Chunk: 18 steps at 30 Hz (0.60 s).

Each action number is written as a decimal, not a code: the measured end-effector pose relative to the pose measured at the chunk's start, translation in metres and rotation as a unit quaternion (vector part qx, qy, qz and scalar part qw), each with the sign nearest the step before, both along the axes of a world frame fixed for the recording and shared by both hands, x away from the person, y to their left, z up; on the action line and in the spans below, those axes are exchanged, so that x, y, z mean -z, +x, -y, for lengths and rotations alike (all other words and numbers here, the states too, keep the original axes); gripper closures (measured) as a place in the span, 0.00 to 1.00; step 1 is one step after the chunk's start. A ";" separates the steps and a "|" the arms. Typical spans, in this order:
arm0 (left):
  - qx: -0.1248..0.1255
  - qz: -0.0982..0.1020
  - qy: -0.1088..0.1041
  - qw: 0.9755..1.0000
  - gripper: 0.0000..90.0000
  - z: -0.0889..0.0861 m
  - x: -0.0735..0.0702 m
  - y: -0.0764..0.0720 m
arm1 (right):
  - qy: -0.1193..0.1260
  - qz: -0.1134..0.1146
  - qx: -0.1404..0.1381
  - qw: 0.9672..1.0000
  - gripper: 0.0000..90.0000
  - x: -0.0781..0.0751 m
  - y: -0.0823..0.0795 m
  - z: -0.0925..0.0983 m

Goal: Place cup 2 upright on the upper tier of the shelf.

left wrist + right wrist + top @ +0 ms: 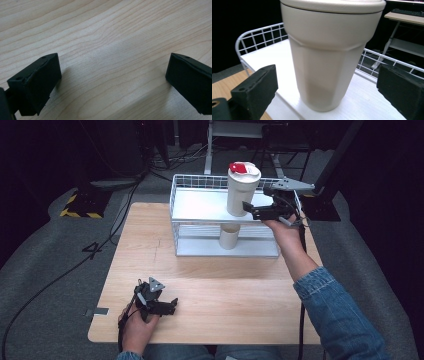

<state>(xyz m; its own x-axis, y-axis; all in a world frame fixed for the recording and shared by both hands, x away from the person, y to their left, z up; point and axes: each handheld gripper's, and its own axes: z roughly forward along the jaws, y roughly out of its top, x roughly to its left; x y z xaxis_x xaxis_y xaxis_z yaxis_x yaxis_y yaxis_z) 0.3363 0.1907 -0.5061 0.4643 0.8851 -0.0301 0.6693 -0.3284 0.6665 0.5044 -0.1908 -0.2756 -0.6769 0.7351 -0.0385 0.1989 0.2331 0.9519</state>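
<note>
A cream tumbler (242, 190) with a red and white lid stands upright on the top shelf of a white wire rack (200, 202). My right gripper (252, 210) is held open just to the tumbler's right, level with its lower half. In the right gripper view the tumbler (329, 57) stands between and just beyond the open jaws of my right gripper (326, 72), without touching them. My left gripper (167, 306) rests low on the wooden table (210, 285) near its front edge. It is open (112, 65), with nothing but bare wood between the jaws.
A smaller cream cup (229, 237) stands on the rack's lower shelf, under the tumbler. The rack's wire rim (262, 35) runs around the top shelf. Black equipment, cables and a stand's foot (80, 205) lie on the grey floor beyond the table.
</note>
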 end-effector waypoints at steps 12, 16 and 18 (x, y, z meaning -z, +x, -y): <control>-0.011 0.000 -0.001 1.000 0.01 -0.006 0.000 -0.001 | -0.010 0.003 -0.028 1.000 0.04 0.003 -0.037 0.026; -0.010 -0.001 -0.001 1.000 0.01 -0.007 0.000 0.000 | -0.015 0.007 -0.034 0.999 0.04 0.003 -0.050 0.036; -0.007 -0.001 -0.001 1.000 0.01 -0.007 0.000 0.000 | -0.022 0.007 -0.037 0.999 0.05 0.003 -0.057 0.041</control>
<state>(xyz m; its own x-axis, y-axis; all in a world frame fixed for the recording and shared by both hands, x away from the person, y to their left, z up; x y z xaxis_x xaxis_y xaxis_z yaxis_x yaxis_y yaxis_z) 0.3368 0.1981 -0.5059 0.4510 0.8919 -0.0330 0.6758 -0.3171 0.6654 0.4479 -0.2314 -0.2786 -0.7281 0.6809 -0.0790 0.1666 0.2876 0.9431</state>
